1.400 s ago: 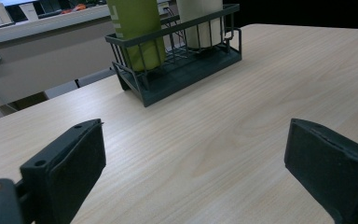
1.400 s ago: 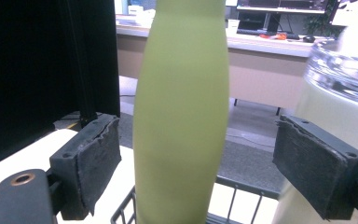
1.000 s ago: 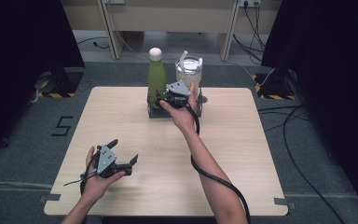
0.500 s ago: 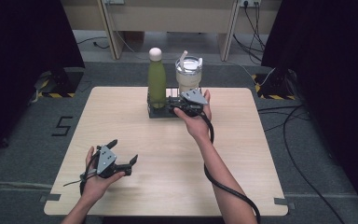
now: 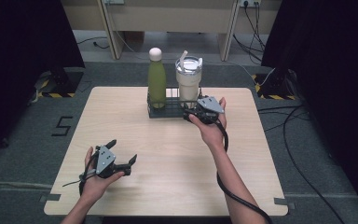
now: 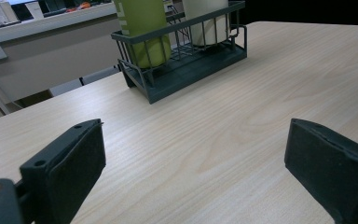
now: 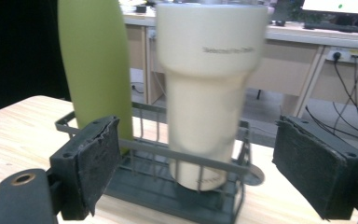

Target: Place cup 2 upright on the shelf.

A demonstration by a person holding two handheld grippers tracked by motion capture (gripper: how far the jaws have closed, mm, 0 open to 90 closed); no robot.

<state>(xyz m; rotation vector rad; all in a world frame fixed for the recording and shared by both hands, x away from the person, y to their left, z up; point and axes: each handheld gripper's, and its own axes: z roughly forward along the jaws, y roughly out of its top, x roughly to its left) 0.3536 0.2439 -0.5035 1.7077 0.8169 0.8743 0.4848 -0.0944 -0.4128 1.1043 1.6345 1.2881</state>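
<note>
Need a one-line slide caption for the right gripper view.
Open right gripper faces cream tumbler beside green bottle in a wire rack.

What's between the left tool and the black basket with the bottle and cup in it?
Nothing but bare wooden table. In the left gripper view, the open left tool looks across plain wood to the basket. The high view shows the same bare stretch.

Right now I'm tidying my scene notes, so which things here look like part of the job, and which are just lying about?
Likely in the job:
- cream tumbler, faced by the open right gripper
- green bottle
- wire rack holding both

Just about:
- open left gripper, resting near the table's front edge
- floor cables
</note>
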